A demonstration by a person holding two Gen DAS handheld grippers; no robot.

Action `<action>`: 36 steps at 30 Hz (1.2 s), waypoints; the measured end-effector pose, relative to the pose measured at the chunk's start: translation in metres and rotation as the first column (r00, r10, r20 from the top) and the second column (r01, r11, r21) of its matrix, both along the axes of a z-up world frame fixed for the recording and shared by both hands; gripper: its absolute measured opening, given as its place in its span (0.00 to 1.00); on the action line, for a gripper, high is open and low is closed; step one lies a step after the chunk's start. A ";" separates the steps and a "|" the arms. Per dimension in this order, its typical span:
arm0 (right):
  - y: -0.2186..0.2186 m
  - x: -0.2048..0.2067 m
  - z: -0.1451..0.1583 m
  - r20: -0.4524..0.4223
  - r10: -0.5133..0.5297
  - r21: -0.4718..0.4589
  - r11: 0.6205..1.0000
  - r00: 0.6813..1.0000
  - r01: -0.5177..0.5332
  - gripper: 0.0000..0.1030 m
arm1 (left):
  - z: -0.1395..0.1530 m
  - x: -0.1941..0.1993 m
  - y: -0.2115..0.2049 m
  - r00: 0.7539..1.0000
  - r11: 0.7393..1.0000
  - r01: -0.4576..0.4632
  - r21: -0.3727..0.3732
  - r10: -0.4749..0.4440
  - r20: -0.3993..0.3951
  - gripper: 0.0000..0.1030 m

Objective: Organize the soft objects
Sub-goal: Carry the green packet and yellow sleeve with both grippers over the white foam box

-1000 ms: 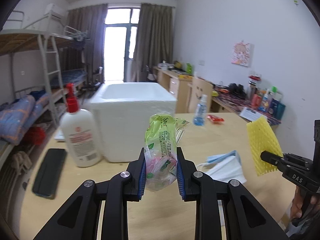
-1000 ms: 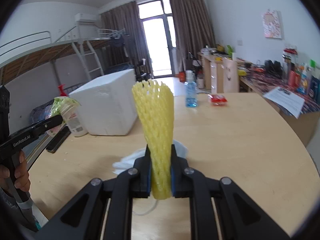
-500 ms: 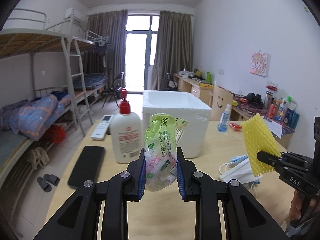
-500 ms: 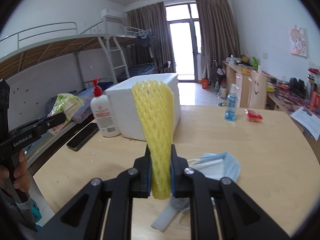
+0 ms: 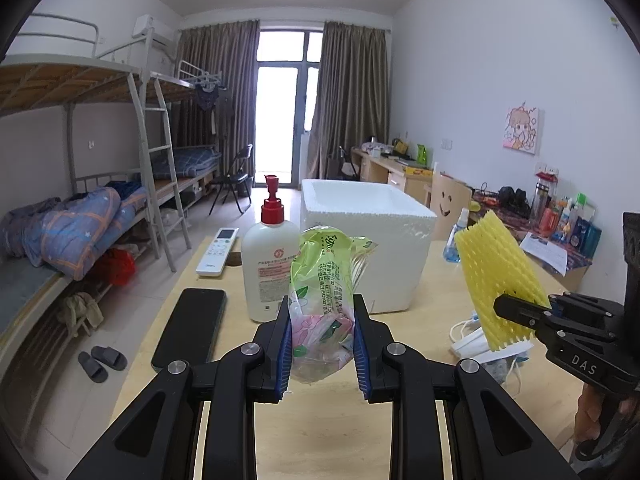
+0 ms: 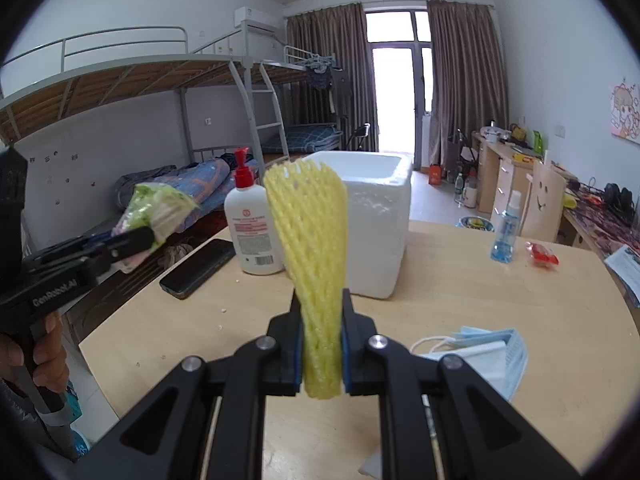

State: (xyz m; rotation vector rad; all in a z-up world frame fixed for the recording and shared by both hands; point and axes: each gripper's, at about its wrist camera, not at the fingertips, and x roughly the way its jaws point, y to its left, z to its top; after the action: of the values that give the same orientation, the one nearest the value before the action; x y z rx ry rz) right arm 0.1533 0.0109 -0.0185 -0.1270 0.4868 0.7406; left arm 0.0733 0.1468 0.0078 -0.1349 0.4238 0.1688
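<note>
My left gripper [image 5: 321,344] is shut on a green and pink plastic tissue packet [image 5: 322,292] and holds it upright above the wooden table [image 5: 320,432]. My right gripper [image 6: 321,348] is shut on a yellow foam net sleeve [image 6: 310,240], also held up above the table. Each gripper shows in the other's view: the right one with the yellow sleeve [image 5: 496,280] at the right, the left one with the packet [image 6: 156,210] at the left. An open white foam box [image 5: 362,240] stands on the table behind both. Blue face masks [image 6: 480,352] lie on the table under the right gripper.
A white lotion pump bottle [image 5: 270,268] stands left of the box, with a black phone [image 5: 190,332] and a white remote [image 5: 218,252] further left. A blue spray bottle [image 6: 506,228] and a red wrapper [image 6: 542,254] sit at the far right. Bunk beds stand beyond the table's left edge.
Both grippers have drawn back and up from the table with their loads still held; the box and bottle now look farther away and more of the room shows.
</note>
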 end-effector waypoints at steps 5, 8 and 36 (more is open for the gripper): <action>0.008 0.003 0.004 0.007 -0.011 -0.006 1.000 1.000 0.011 0.17 | 0.004 0.008 0.002 1.000 1.000 0.020 0.007 -0.020 0.005 0.27; 0.010 0.007 0.008 0.001 -0.020 -0.004 1.000 1.000 0.020 0.17 | 0.008 0.013 0.002 1.000 1.000 0.024 0.017 -0.025 0.011 0.27; 0.040 0.044 0.052 0.081 -0.044 -0.052 0.997 0.996 0.048 0.17 | 0.053 0.077 0.001 0.998 0.995 0.062 0.081 -0.063 0.007 0.27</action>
State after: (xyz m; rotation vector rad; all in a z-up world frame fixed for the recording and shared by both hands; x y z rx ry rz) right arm 0.1975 0.0513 0.0337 -0.1951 0.4321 0.6750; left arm 0.1501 0.1475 0.0613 -0.0429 0.4110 0.1231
